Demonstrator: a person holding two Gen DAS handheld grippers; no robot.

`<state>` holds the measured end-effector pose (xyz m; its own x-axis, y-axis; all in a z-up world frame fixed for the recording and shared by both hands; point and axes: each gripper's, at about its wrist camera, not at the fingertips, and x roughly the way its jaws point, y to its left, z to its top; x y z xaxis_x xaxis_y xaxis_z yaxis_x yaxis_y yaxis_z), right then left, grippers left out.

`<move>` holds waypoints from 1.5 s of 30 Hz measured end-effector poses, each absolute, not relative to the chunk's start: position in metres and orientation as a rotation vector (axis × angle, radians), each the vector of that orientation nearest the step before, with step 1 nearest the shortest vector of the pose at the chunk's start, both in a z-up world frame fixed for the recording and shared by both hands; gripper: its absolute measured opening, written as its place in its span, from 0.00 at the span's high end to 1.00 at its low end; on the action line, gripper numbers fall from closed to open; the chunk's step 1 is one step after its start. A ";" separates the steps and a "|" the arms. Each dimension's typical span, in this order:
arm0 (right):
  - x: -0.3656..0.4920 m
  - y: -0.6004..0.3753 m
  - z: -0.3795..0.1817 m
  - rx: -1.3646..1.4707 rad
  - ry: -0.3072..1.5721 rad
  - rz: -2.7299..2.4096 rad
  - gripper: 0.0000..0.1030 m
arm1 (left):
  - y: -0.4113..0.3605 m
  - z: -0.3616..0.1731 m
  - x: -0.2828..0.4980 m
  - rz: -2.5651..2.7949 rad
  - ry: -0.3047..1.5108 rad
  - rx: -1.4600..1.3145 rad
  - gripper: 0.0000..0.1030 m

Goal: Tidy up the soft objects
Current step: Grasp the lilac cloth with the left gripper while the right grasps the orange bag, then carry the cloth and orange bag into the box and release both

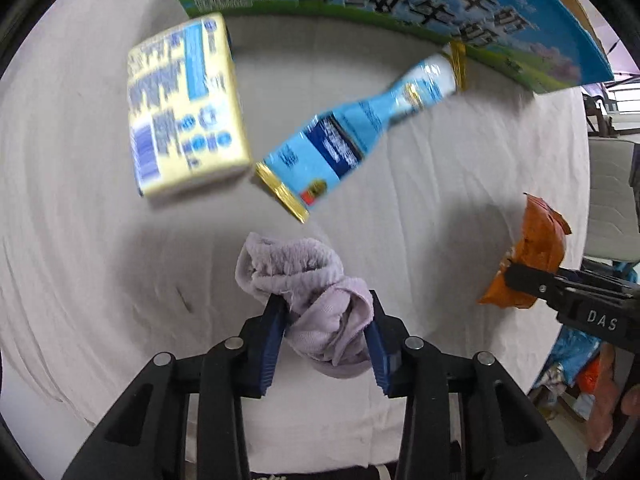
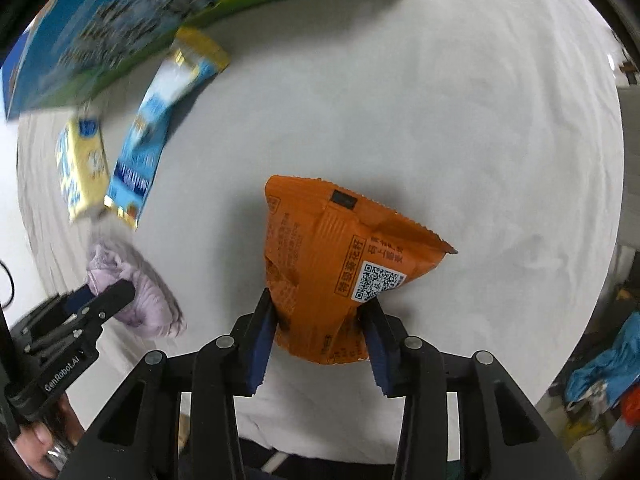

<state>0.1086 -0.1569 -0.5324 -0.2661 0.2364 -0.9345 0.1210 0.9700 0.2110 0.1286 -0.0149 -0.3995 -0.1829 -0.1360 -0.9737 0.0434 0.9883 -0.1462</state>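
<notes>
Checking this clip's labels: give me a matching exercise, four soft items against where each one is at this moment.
Items:
1. lilac towel
2. orange snack packet
3. yellow tissue pack
4. blue pouch

Places:
A. lying on the white cloth, one end by the printed carton
B. clamped in the right tongs
C. lying on the white cloth, left of the blue pouch in the left wrist view
D. clamped in the left tongs

Pairs: 1-D, 2-B, 3-C, 4-A

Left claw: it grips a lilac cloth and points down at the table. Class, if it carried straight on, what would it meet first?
Probably the white tablecloth just beyond the lilac cloth held in the left claw; the blue sachet lies farther ahead. Depth is unclear.
</notes>
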 end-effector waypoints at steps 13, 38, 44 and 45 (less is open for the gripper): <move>0.116 -0.170 -0.531 0.304 1.834 0.095 0.41 | -0.006 -0.419 0.100 -0.157 1.805 -0.229 0.41; 0.134 -0.203 -0.521 0.323 1.795 0.096 0.62 | -0.059 -0.390 0.070 -0.188 1.679 -0.175 0.63; 0.140 -0.212 -0.468 0.360 1.721 0.174 0.62 | -0.056 -0.333 0.078 -0.238 1.578 -0.236 0.63; 0.144 -0.212 -0.457 0.362 1.704 0.186 0.62 | -0.056 -0.320 0.082 -0.246 1.558 -0.243 0.63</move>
<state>0.1436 -0.2120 -0.4565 -0.1297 0.3421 -0.9307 0.1329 0.9361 0.3256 0.0819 -0.0564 -0.3199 -0.0014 -0.3062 -0.9520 0.0017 0.9520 -0.3062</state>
